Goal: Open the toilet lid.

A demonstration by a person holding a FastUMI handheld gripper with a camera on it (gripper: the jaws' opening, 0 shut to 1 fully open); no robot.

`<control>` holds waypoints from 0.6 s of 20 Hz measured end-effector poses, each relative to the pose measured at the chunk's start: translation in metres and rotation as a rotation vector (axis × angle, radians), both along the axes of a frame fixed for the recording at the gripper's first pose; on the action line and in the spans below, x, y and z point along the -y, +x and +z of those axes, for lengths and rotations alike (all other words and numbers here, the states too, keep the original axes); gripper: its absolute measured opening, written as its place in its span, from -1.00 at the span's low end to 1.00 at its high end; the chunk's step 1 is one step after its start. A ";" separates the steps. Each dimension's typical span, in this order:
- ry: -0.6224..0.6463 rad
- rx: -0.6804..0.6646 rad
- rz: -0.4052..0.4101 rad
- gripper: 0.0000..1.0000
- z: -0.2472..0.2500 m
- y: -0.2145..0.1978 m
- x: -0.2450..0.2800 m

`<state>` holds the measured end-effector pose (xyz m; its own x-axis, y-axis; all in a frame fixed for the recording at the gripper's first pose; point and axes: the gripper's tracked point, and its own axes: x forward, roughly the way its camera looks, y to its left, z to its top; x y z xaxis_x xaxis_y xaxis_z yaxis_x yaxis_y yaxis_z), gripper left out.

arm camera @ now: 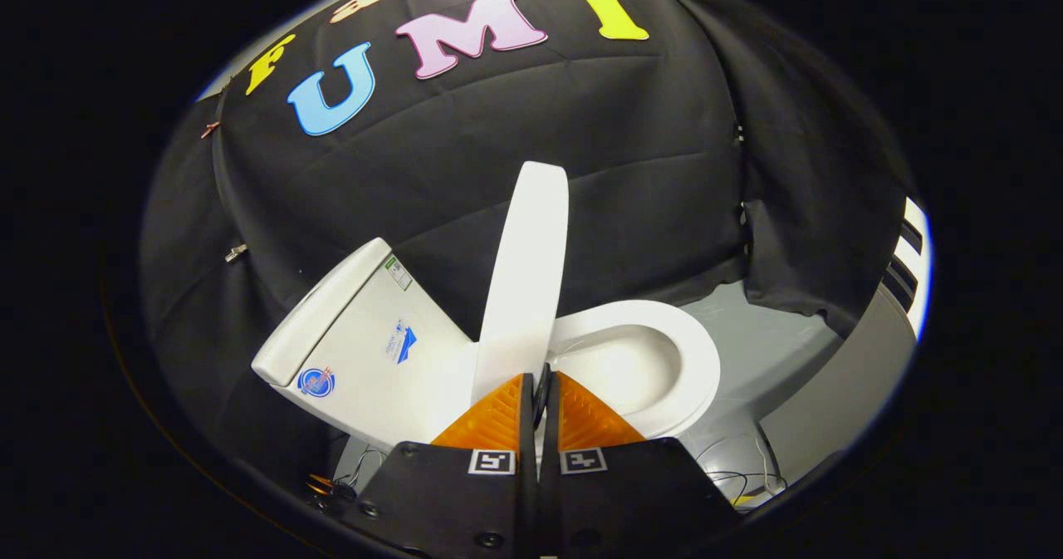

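Gripper (pixel 541 374), fingers nearly closed, pinches raised toilet lid (pixel 525 277)'s edge; tank (pixel 365 343) stickers unreadable.

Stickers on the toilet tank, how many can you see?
3. One round sticker low near the tank's lid end, one blue sticker mid-side, one green-edged label by the top corner. Other sides are hidden. The tool is shut, just short of the raised lid.

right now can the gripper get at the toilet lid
Probably yes: the gripper sits right at the raised toilet lid, jaws nearly closed at its lower edge, nothing between them. Whether they actually press on it is unclear.
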<state>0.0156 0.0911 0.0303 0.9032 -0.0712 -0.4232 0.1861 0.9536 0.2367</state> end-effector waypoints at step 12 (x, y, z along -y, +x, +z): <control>-0.017 0.023 0.045 -0.89 0.025 0.008 -0.064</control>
